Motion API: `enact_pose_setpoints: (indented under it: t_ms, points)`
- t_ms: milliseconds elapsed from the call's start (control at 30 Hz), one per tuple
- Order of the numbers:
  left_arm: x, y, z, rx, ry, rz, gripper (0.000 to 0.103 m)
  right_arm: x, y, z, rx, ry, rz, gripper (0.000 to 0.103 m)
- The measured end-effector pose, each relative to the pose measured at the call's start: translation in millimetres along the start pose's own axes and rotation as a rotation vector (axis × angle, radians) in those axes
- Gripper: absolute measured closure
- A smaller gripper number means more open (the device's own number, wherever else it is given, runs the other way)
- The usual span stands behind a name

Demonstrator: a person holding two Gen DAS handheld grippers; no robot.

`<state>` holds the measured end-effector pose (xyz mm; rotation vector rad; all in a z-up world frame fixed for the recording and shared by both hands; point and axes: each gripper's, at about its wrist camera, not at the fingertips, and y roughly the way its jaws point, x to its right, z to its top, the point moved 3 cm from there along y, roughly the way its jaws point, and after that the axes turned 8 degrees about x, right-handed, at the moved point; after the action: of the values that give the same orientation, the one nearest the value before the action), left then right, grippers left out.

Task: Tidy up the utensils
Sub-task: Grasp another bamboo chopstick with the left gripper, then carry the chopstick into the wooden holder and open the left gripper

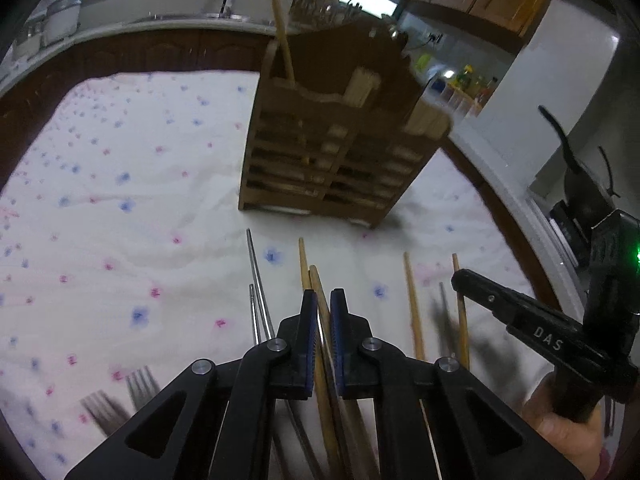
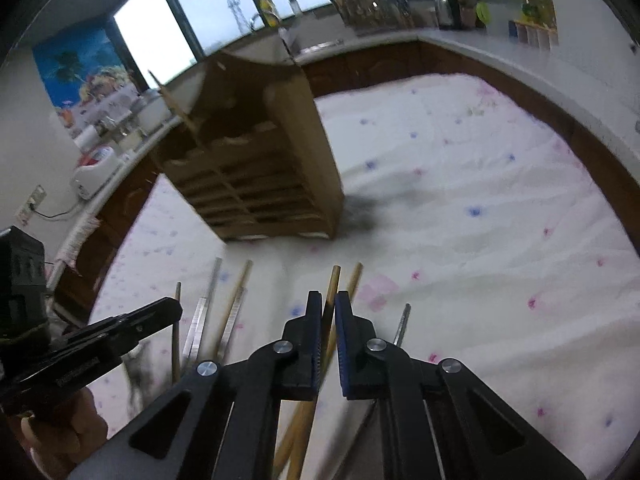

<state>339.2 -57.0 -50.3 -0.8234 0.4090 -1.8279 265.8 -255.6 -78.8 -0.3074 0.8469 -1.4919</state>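
My left gripper (image 1: 324, 295) is shut on a wooden chopstick (image 1: 325, 400) that runs lengthwise between its blue pads, lifted a little off the cloth. My right gripper (image 2: 328, 299) is shut on a dark-tipped wooden chopstick (image 2: 333, 284). Each gripper shows in the other's view: the right gripper (image 1: 460, 278) at the right edge, the left gripper (image 2: 172, 307) at the lower left. A slatted wooden utensil holder (image 1: 332, 152) (image 2: 256, 160) stands ahead with a long stick (image 1: 280, 20) upright in it. Metal chopsticks (image 1: 256, 280) and more wooden chopsticks (image 1: 414, 300) lie on the cloth.
A white cloth with blue and pink flowers (image 1: 120, 160) (image 2: 480, 200) covers the table. Two forks (image 1: 140, 384) lie at the lower left. Kitchen counters (image 2: 500, 52) with bottles, a kettle and a knife rack ring the table. A hand (image 1: 560, 432) grips the right tool.
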Motion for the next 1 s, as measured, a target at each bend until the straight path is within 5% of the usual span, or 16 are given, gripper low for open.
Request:
enact_pose_setpoints:
  t_ms: [533, 1000]
  points:
    - [13.3, -139.8, -7.2, 0.171, 0.045, -0.042, 0.100, -47.0, -80.5, 16.2, 0.149, -0.064, 0.085, 0.098]
    - [18.2, -209.4, -8.6, 0.293, 0.059, -0.054, 0.100, -54.6, -124.1, 37.2, 0.277, -0.074, 0.108, 0.098]
